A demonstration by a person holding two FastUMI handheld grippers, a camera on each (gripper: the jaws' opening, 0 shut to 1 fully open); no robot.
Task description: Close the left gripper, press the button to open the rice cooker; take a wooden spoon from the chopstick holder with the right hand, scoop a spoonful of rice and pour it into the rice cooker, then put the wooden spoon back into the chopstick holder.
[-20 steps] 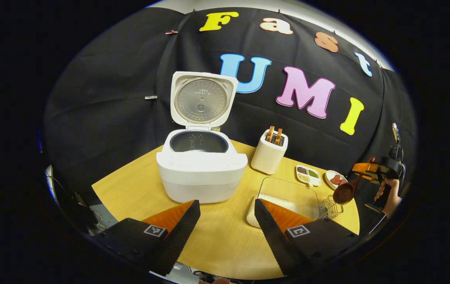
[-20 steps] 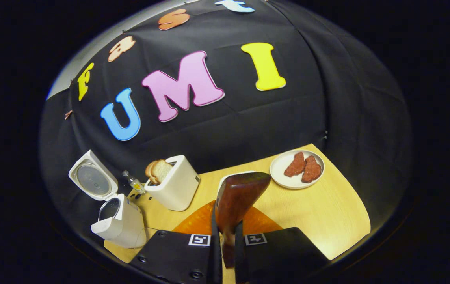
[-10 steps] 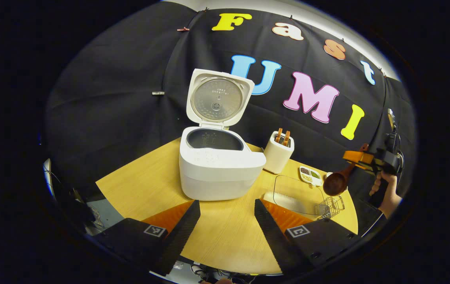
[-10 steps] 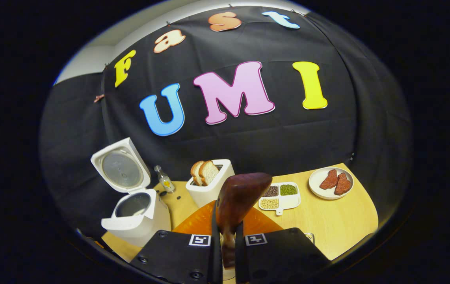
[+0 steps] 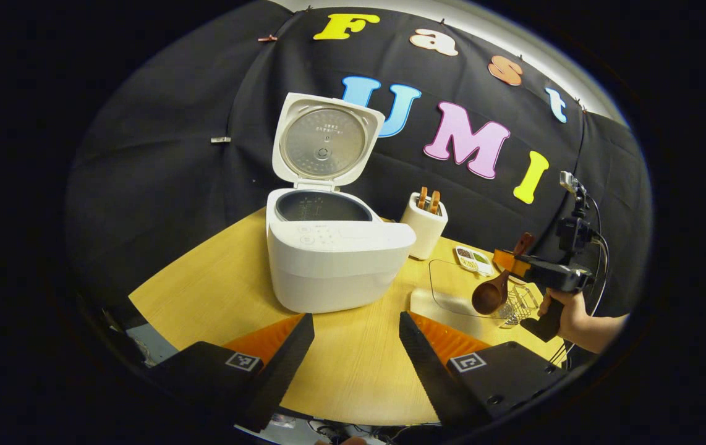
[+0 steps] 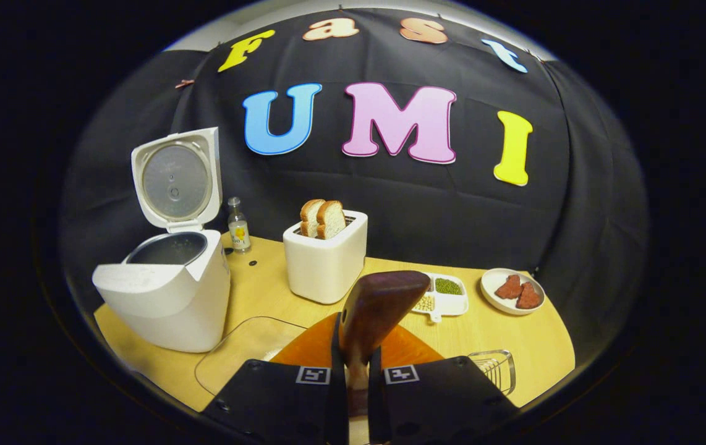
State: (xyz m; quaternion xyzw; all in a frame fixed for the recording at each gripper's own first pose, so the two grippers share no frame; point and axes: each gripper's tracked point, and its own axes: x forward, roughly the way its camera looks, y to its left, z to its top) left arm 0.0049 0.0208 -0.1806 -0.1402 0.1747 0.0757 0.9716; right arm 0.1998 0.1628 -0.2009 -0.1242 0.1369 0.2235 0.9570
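The white rice cooker (image 5: 334, 259) (image 6: 164, 296) stands on the wooden table (image 5: 217, 290) with its lid (image 5: 325, 139) raised and its dark pot uncovered. My left gripper (image 5: 356, 349) hangs open in front of it, holding nothing. My right gripper (image 6: 356, 352) (image 5: 509, 262) is shut on the handle of the wooden spoon (image 6: 381, 303) (image 5: 490, 295). The spoon's bowl hangs at the right end of the clear glass dish (image 5: 452, 290) (image 6: 248, 346), which has white rice along its near side. A wire basket (image 5: 517, 306) (image 6: 494, 366) sits just right of the dish.
A white toaster (image 6: 325, 262) (image 5: 424, 225) with bread slices stands behind the dish. A small bottle (image 6: 238, 225) is beside the cooker. A divided tray of beans (image 6: 446, 300) and a plate of red pieces (image 6: 510, 290) lie at the back right. A hand (image 5: 569, 315) holds the right gripper.
The right gripper has come down and leftward with the spoon, from off the table's right edge to the dish's right end. The left gripper stays open and has only shifted its aim.
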